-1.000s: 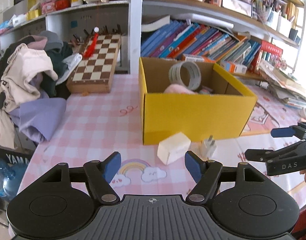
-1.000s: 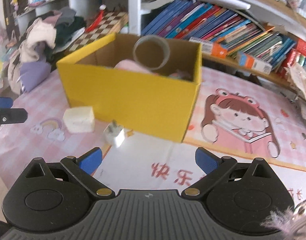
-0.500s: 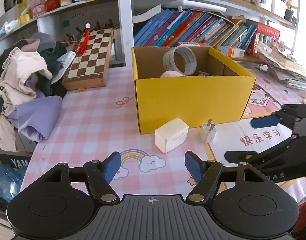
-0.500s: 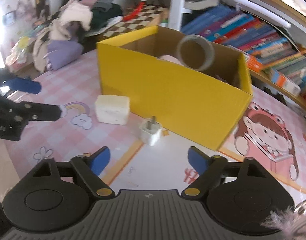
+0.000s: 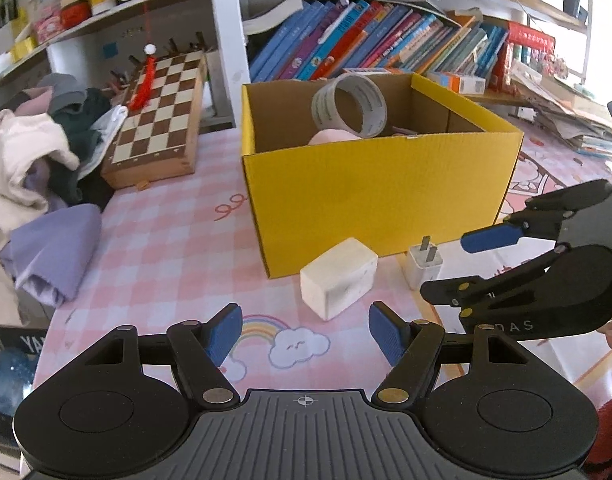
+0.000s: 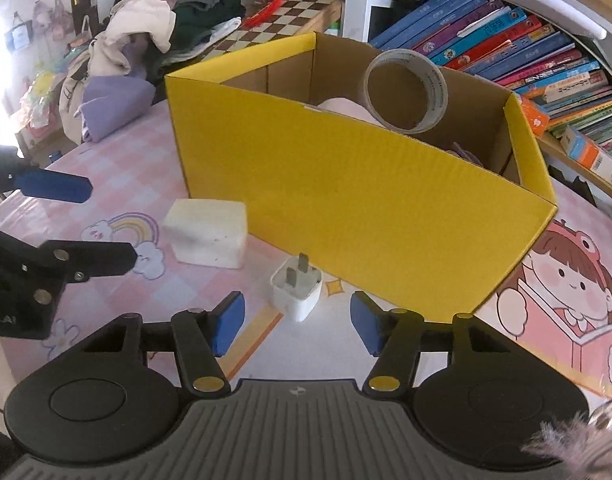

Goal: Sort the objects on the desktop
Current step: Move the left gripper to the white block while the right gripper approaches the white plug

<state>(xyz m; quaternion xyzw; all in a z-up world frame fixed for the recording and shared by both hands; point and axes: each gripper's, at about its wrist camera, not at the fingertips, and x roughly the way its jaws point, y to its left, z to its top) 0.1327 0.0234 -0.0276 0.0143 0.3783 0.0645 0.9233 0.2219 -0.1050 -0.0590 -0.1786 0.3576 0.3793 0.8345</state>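
A white block (image 5: 338,278) (image 6: 207,233) and a white plug adapter (image 5: 423,265) (image 6: 296,290), prongs up, sit on the pink table mat in front of a yellow cardboard box (image 5: 380,192) (image 6: 346,184). The box holds a tape roll (image 5: 349,105) (image 6: 406,91) and a pink item. My left gripper (image 5: 306,334) is open and empty, just short of the white block. My right gripper (image 6: 293,326) is open and empty, with the adapter just ahead between its fingers. Each gripper shows at the edge of the other's view.
A chessboard (image 5: 159,118) leans behind the box at the left. A pile of clothes (image 5: 37,184) lies at the table's left edge. Bookshelves (image 5: 386,48) stand behind the box. The mat carries a cartoon girl print (image 6: 562,280) at the right.
Both grippers have come closer to the table and the two white objects. The right gripper has swung left and now lines up on the adapter. Both stay open.
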